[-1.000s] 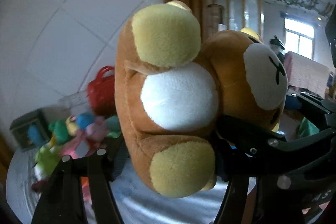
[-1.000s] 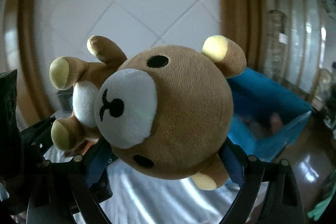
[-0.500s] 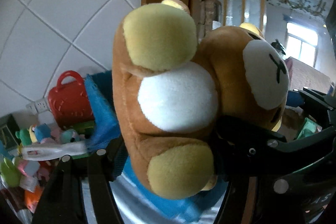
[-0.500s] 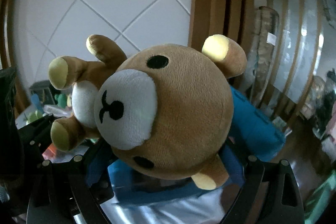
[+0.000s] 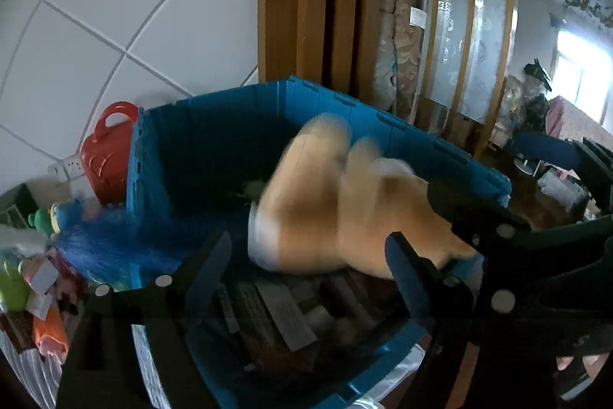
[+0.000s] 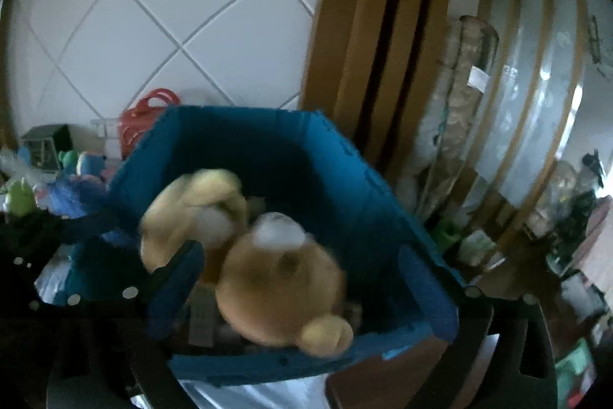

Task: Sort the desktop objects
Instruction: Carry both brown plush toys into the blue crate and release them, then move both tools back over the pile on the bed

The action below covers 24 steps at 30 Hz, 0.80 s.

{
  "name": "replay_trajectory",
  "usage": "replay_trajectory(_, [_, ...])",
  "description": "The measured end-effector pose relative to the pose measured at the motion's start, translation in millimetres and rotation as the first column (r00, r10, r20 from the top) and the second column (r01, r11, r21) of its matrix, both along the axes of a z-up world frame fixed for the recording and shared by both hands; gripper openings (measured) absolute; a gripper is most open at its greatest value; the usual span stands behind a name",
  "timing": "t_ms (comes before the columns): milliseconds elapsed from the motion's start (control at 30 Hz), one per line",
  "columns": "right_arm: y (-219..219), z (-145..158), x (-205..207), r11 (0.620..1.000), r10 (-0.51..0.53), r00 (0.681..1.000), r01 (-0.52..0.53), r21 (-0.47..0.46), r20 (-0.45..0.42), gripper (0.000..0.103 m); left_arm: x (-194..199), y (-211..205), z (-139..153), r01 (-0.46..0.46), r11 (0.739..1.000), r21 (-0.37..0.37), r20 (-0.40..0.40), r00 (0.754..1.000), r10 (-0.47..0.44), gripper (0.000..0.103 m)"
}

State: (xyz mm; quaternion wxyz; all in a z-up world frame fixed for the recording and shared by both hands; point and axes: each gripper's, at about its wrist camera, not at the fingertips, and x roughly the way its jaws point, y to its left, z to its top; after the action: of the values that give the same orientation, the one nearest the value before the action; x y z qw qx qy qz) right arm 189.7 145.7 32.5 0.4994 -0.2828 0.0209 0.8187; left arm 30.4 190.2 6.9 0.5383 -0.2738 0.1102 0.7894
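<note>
Clearly we are dealing with something soft and light: the plush bear (image 6: 276, 271) is a smear of tan pile, cream paws and a white belly patch, tumbling inside the blue plastic crate (image 6: 387, 202) in the middle of both wrist views. Its blur suggests it is loose and dropping, not held. We judge it squashy and forgiving, nothing to break, with a fuzzy nap that pads bite well. The round head or the thick torso would give the fullest hold; a paw or ear would just stretch.

Our left gripper (image 5: 306, 278) has its fingers opening, the bear's body lying beyond and between them with no visible pinch. Our right gripper (image 6: 302, 290) is likewise opening, fingers spread wide to either side of the bear's head, not pressing it.

Inside the crate, under the bear, flat boxy packets (image 5: 283, 313) lie jumbled, stiff-edged by contrast. At the left of the frame a red plastic handled case (image 5: 111, 156) stands against white glazed tiles, with a heap of small bright toys (image 5: 34, 271) on the surface.
</note>
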Motion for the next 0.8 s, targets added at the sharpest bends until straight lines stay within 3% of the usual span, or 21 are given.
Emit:
replay_trajectory(267, [3, -3, 21, 0.999, 0.01, 1.0, -0.01, -0.037, -0.025, 0.103, 21, -10, 4, -0.02, 1.0, -0.01, -0.031, 0.999, 0.02, 0.087])
replay_trajectory(800, [-30, 5, 17, 0.999, 0.005, 1.0, -0.004, 0.042, -0.029, 0.103, 19, -66, 4, -0.075, 0.997, 0.02, -0.045, 0.996, 0.075, 0.089])
